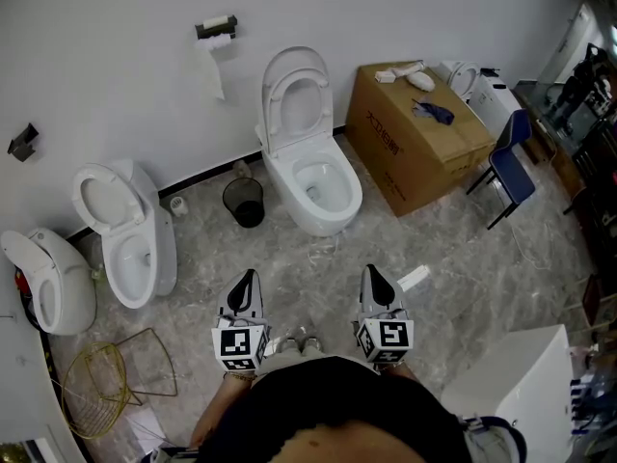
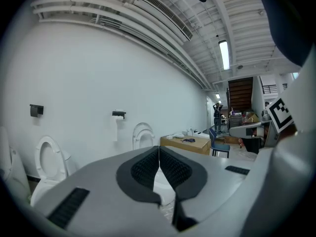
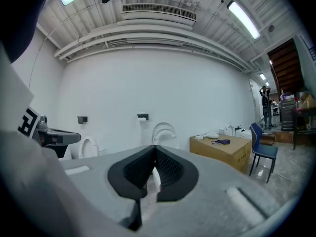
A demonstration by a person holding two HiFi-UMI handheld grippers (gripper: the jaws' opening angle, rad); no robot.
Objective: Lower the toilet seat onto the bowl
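A white toilet stands against the far wall, its seat and lid (image 1: pixel 294 99) raised upright above the open bowl (image 1: pixel 326 189). In the left gripper view the raised seat (image 2: pixel 142 135) shows beyond the jaws, and in the right gripper view the seat (image 3: pixel 163 132) shows the same way. My left gripper (image 1: pixel 249 280) and right gripper (image 1: pixel 372 274) are held side by side low in the head view, well short of the bowl. Both are shut with nothing between the pads (image 2: pixel 148 168) (image 3: pixel 168 171).
A black waste bin (image 1: pixel 244 202) sits left of the toilet, and a large cardboard box (image 1: pixel 415 148) with a blue chair (image 1: pixel 508 170) to its right. Two more toilets (image 1: pixel 125 231) (image 1: pixel 50 280) stand at the left. A wire basket (image 1: pixel 96 386) and a white cabinet (image 1: pixel 516 384) lie near me.
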